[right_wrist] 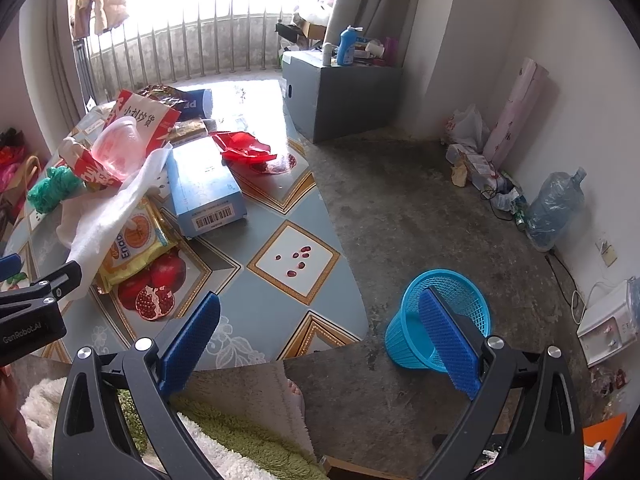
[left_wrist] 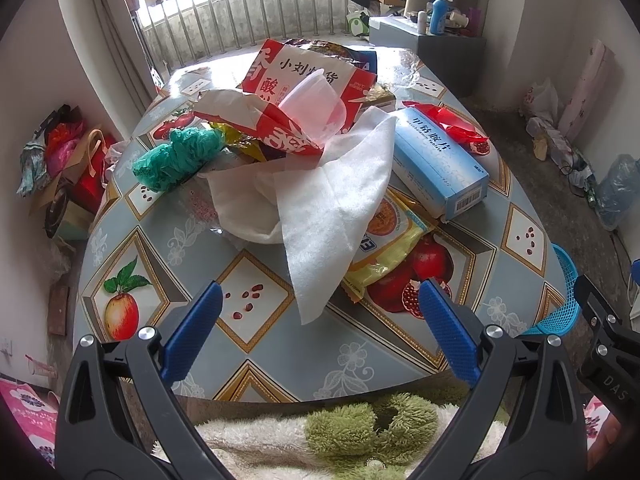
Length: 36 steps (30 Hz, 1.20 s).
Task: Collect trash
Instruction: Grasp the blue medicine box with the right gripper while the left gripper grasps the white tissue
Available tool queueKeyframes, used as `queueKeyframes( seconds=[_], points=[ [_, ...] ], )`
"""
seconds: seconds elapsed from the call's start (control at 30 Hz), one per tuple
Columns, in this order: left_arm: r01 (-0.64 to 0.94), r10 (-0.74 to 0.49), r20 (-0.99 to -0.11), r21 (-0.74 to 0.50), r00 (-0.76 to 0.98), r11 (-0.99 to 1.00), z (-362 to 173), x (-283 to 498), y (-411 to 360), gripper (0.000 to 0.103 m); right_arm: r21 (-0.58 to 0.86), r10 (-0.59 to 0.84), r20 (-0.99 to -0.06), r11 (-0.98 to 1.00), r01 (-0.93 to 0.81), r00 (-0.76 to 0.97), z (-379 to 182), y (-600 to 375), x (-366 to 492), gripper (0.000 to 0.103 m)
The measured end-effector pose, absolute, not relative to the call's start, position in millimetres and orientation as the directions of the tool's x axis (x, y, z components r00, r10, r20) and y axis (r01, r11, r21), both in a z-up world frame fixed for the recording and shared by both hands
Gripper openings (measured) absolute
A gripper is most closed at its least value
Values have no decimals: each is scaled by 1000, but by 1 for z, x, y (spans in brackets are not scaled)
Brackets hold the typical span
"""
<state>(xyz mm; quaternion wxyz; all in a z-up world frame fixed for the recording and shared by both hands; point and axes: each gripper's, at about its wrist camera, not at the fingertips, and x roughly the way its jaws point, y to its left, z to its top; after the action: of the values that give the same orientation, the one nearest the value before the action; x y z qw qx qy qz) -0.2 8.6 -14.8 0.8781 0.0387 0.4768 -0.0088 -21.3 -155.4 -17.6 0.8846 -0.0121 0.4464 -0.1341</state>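
A heap of trash lies on the fruit-print table (left_wrist: 256, 360): a white tissue sheet (left_wrist: 336, 216), a red snack bag (left_wrist: 304, 80), a clear plastic cup (left_wrist: 316, 104), a green crumpled bag (left_wrist: 176, 156), a yellow wrapper (left_wrist: 392, 248), a blue box (left_wrist: 436, 164) and a red wrapper (left_wrist: 456, 124). My left gripper (left_wrist: 320, 320) is open and empty, just short of the tissue's tip. My right gripper (right_wrist: 320, 332) is open and empty over the table's near edge (right_wrist: 280, 312). A blue mesh basket (right_wrist: 440, 320) stands on the floor to the right of the table.
A grey cabinet (right_wrist: 344, 92) with bottles stands behind the table. Bags and a large water bottle (right_wrist: 556, 208) line the right wall. Bags pile on the floor at left (left_wrist: 68, 160). A fluffy green-white garment (left_wrist: 320, 436) and a bare foot (right_wrist: 296, 396) are below the grippers.
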Motion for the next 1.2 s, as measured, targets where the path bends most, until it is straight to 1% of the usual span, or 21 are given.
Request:
queueKeyframes(
  seconds=[0.2, 0.4, 0.53, 0.63, 0.77, 0.83, 0.87, 0.93, 0.97, 1.0, 1.03, 1.1, 1.13, 1.2],
  points=[
    [46, 27, -825, 64, 565, 997, -14, 5, 14, 94, -125, -231, -790, 968, 220, 568, -20, -153, -15, 97],
    [47, 3, -803, 39, 596, 998, -11, 21, 26, 94, -104, -204, -791, 974, 201, 577, -23, -152, -3, 97],
    [80, -57, -772, -8, 633, 997, -8, 36, 33, 94, -77, -172, -787, 980, 182, 593, -23, -153, 11, 97],
    [131, -114, -732, -34, 672, 991, -5, 47, 34, 94, -57, -143, -775, 986, 157, 616, -21, -153, 27, 97],
    [251, -238, -678, -80, 695, 965, -4, 61, 32, 94, -2, -64, -770, 995, 97, 635, -21, -151, 54, 96],
    [305, -272, -674, -72, 687, 950, -6, 69, 27, 94, 18, -18, -774, 999, 51, 632, -24, -148, 70, 89],
    [333, -281, -679, -57, 678, 941, -7, 73, 24, 94, 33, 8, -778, 999, 28, 628, -26, -147, 77, 88],
    [383, -299, -690, -34, 659, 923, -11, 79, 16, 84, 74, 70, -792, 997, -19, 607, -32, -145, 94, 85],
    [414, -318, -701, -35, 639, 910, -14, 83, 13, 76, 94, 100, -796, 995, -42, 597, -34, -144, 102, 84],
    [433, -328, -718, -42, 614, 900, -18, 89, 11, 72, 109, 123, -798, 992, -58, 590, -37, -143, 108, 84],
    [440, -332, -734, -51, 592, 896, -23, 94, 9, 69, 119, 138, -805, 990, -71, 577, -40, -143, 115, 84],
    [448, -340, -759, -72, 555, 891, -33, 102, 7, 59, 142, 174, -816, 985, -102, 550, -47, -141, 128, 84],
    [450, -341, -772, -80, 536, 889, -40, 106, 7, 56, 156, 192, -825, 981, -113, 532, -51, -139, 134, 84],
    [449, -335, -796, -89, 505, 889, -51, 113, 6, 46, 185, 224, -843, 974, -127, 490, -60, -138, 145, 84]
  ],
)
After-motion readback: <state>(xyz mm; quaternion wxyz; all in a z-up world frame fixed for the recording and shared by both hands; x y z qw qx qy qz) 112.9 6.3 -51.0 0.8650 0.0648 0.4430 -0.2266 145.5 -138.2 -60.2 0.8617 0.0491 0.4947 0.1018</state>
